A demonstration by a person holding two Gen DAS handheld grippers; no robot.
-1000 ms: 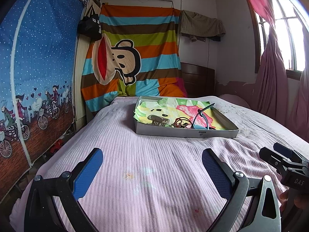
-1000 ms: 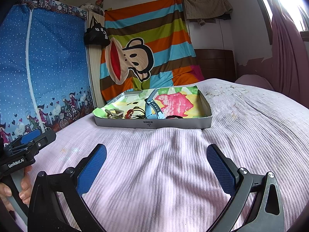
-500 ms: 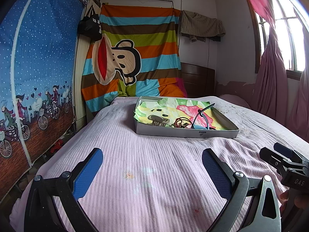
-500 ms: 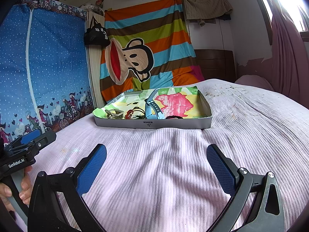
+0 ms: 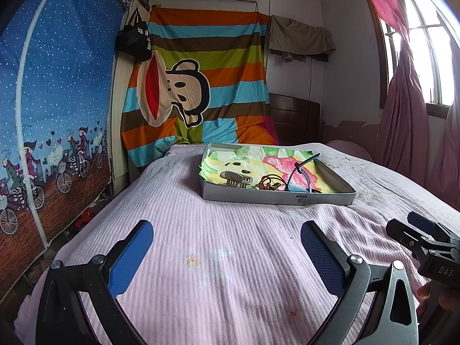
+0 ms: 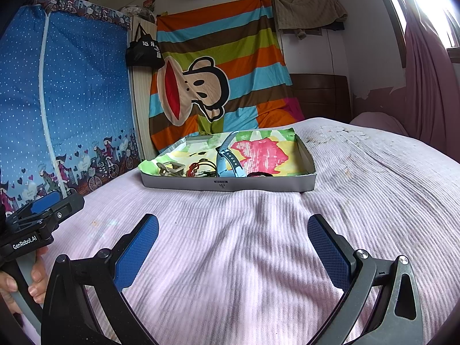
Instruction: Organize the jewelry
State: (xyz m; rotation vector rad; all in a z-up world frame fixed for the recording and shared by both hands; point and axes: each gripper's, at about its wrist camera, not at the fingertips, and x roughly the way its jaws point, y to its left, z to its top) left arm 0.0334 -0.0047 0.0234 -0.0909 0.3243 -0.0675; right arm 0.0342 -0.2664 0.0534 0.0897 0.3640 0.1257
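A shallow grey box (image 5: 276, 197) (image 6: 230, 185) lined with bright cloth rests on the pink bed. Inside lie a beige hair claw (image 5: 236, 178) (image 6: 170, 169), a red cord bracelet (image 5: 268, 182) (image 6: 199, 167) and a blue watch band (image 6: 228, 159) (image 5: 299, 176) standing on edge. My left gripper (image 5: 227, 247) hovers open over the bedspread, well short of the box. My right gripper (image 6: 233, 243) is open too, equally far back, with nothing between its fingers. Each gripper shows at the edge of the other's view, held by a hand.
A pink ribbed bedspread (image 5: 230, 230) covers the bed. A blue fabric wardrobe (image 5: 51, 109) stands along the left, a striped monkey sheet (image 5: 195, 92) hangs behind, and pink curtains (image 5: 408, 120) hang by the window at right. A dark headboard (image 6: 319, 95) sits at the back.
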